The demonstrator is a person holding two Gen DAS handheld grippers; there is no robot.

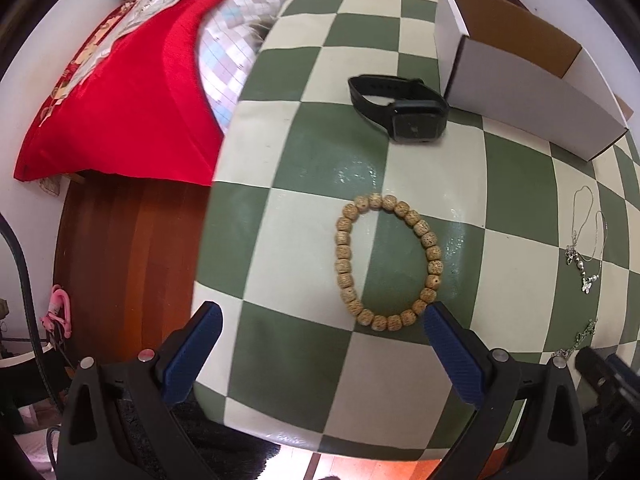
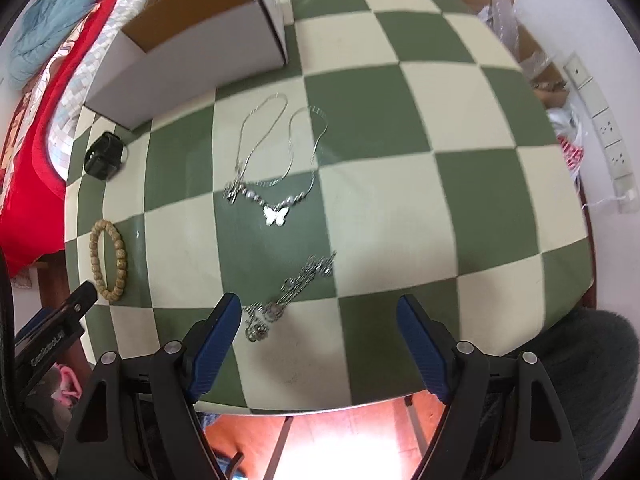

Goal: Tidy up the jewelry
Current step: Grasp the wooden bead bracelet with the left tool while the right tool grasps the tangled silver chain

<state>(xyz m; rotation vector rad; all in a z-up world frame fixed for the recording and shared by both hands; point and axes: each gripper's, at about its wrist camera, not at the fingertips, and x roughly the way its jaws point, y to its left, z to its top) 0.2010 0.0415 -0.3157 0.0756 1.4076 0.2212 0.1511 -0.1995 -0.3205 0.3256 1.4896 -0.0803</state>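
Observation:
A tan bead bracelet [image 1: 388, 262] lies on the green-and-cream checkered table [image 1: 304, 152], just ahead of my open, empty left gripper [image 1: 322, 316]; it also shows in the right wrist view [image 2: 108, 260]. A black smartwatch [image 1: 400, 106] lies beyond it, next to an open white cardboard box [image 1: 520, 76]. A silver butterfly necklace [image 2: 276, 164] lies mid-table. A second silver chain [image 2: 288, 298] lies bunched just ahead of my open, empty right gripper [image 2: 318, 308], near its left finger. The box [image 2: 192, 52] and watch [image 2: 103, 155] sit at the far left in the right wrist view.
A bed with a red cover [image 1: 120, 100] borders the table's left side. A cardboard box with plastic wrap [image 2: 516, 28] and a wall power strip [image 2: 604, 128] lie past the table's right edge. The near table edge [image 2: 320, 404] drops to an orange floor.

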